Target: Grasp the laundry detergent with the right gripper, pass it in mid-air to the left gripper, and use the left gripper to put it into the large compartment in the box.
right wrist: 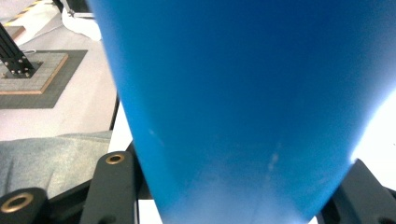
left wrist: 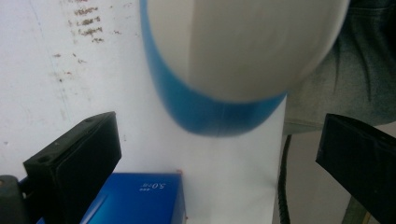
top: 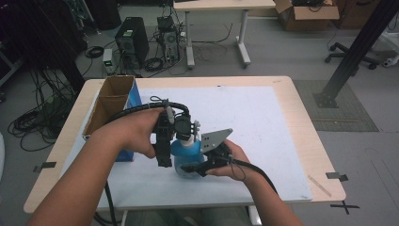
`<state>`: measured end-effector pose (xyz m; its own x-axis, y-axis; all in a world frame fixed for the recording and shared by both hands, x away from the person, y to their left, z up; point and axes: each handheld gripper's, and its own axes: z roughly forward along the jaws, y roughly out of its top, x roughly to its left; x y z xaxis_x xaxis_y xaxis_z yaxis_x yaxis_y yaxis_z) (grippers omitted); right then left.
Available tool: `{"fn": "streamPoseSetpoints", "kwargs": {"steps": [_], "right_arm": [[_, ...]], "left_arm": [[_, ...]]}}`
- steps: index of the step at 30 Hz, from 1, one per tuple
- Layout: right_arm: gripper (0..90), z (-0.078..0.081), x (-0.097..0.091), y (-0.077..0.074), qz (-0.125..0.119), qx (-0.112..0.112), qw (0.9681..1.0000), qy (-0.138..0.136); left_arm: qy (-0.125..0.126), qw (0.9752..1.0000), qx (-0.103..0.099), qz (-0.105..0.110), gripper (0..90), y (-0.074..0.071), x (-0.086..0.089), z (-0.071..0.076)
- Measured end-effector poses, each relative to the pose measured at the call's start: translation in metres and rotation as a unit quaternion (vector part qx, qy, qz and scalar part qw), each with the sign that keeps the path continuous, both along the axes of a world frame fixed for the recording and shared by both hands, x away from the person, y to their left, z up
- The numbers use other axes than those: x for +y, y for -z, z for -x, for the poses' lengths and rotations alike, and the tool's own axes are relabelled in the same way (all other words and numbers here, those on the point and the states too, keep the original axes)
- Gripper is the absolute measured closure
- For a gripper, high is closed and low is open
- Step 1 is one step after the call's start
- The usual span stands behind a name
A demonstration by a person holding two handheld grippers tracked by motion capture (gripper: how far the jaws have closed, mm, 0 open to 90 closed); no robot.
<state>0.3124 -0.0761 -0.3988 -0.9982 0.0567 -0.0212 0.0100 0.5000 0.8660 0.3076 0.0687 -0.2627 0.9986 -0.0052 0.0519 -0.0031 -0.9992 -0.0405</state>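
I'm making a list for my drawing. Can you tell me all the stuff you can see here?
Spray bottle: one, blue with white top, table centre, between both grippers.
Cardboard box: one, brown and blue, open, table's left side.
White mat: one, covering the table.
Computer tower: one, black, on the floor beyond.
Office chair: one, black, far right.
Left gripper: black, jaws apart, above the bottle.
Right gripper: black, clamped on the bottle's body.

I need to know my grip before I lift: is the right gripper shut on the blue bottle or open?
Shut on it. In the right gripper view the blue bottle sits between the right gripper's jaws, which press its sides.
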Motion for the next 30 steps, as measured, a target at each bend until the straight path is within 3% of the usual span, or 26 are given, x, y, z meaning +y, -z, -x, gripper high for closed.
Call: {"fn": "streamPoseSetpoints", "kwargs": {"steps": [30], "right_arm": [[44.9, 0.006, 0.024, 0.005, -0.008, 0.002, 1.0000, 0.002]], "left_arm": [[0.000, 0.9999, 0.006, 0.009, 0.2, 0.015, -0.007, 0.006]]}}
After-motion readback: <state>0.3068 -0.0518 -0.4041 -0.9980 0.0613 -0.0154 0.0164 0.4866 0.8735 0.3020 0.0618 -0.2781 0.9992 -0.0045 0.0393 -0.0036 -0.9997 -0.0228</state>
